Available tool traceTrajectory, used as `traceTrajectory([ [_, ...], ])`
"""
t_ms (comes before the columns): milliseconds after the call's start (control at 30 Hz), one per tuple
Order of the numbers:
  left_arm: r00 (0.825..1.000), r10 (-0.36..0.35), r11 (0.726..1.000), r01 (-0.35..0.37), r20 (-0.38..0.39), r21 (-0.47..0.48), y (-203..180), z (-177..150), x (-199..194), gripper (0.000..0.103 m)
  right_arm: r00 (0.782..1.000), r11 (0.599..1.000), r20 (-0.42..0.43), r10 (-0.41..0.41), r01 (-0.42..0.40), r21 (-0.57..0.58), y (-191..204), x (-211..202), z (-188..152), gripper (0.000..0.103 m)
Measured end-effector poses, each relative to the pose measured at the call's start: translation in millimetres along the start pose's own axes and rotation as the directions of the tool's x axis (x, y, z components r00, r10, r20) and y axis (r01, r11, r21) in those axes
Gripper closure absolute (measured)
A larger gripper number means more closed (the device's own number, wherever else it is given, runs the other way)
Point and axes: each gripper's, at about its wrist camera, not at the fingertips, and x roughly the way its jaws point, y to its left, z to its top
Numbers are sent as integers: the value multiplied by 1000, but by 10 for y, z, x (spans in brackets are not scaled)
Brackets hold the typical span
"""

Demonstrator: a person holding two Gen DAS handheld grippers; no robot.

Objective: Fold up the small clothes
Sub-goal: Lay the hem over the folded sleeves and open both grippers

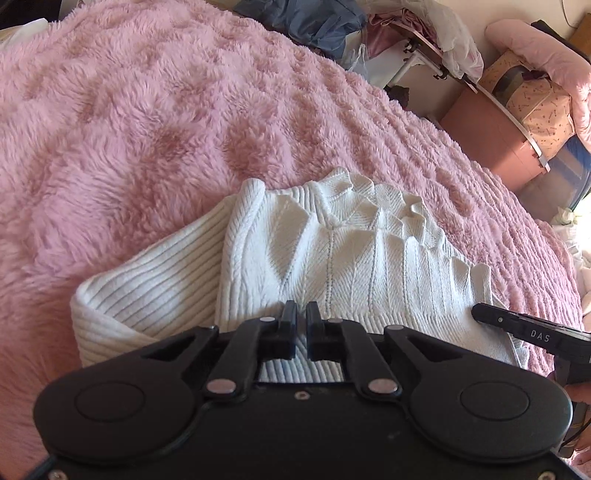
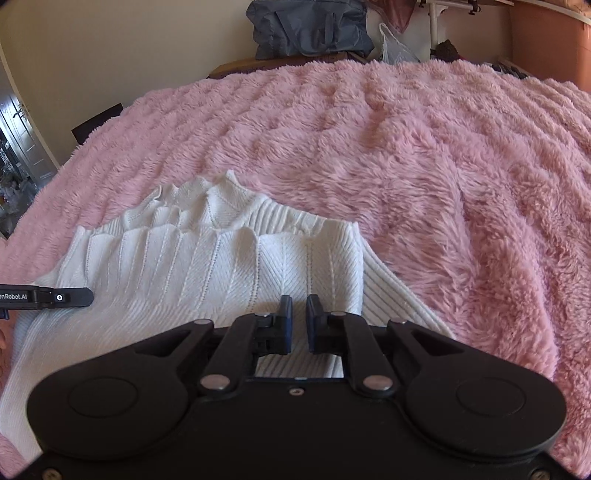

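Jaws on both grippers stand nearly together with a narrow gap between the pads, and nothing is pinched in either. Seen from its own camera, the left gripper hovers over the near edge of a white knit sweater, its blue-black fingers pointing toward 12 o'clock across the ribbed fabric. Whether the tips touch the cloth cannot be told.

At 3 o'clock in that view, the right gripper reaches in from the side, its dark finger lying against the sweater's right edge.

From the right wrist camera, the right gripper likewise sits above the sweater, just short of a folded panel whose scalloped hem runs across at 12 o'clock. The left gripper enters at 9 o'clock, a lettered black finger resting on the garment's left side.

The sweater lies partly folded on a pink fluffy blanket covering the bed, with one ribbed layer showing under a herringbone-knit layer at 9 o'clock in the left view and at 3 o'clock in the right view. The blanket spreads out all round it.

Beyond the bed's far edge, at 12 o'clock, sits a grey-blue bag, with a clear plastic bag beside it. A pink storage box stands at 2 o'clock in the left view.
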Motion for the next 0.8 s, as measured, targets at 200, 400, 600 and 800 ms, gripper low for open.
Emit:
traceTrajectory([
  [200,997,-13,999,9,79,44,-110,55,-524,96,996,999,74,40,-42,22,139,-395,28,91],
  [400,990,-106,991,97,95,92,-236,-499,-1200,91,983,991,124,135,-137,6,192,-1068,-412,79],
  [600,998,-70,989,69,4,133,-290,-1162,-1196,88,969,971,71,237,-233,-52,289,-1395,-969,73],
  [800,1000,-5,999,6,-18,41,-45,-1366,-1033,88,991,990,-21,134,-133,52,66,-1215,-1219,73],
])
